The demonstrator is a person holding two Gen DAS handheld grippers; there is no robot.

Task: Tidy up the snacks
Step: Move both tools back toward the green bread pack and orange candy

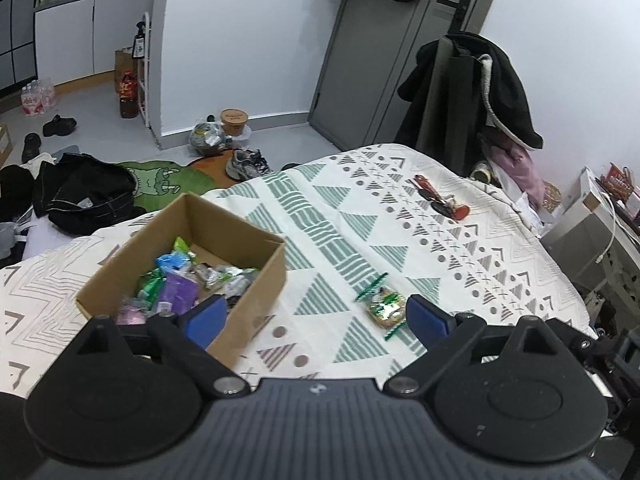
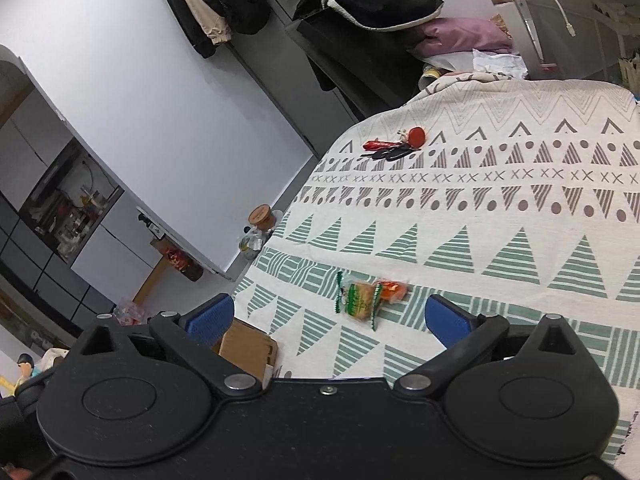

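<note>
Snack packet (image 1: 383, 305) on the bed (image 1: 420, 240) looks light, crinkly and slippery (probably crushable); pinch across its middle. Left gripper (image 1: 312, 314) and right gripper (image 2: 328, 318) hang released, empty.

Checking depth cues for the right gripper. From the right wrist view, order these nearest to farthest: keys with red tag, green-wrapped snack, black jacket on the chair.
1. Green-wrapped snack: just ahead of the right gripper, between its open fingers, on the bedspread.
2. Keys with red tag: farther up the bedspread, near its far edge.
3. Black jacket: beyond the bed, draped on the chair.
</note>
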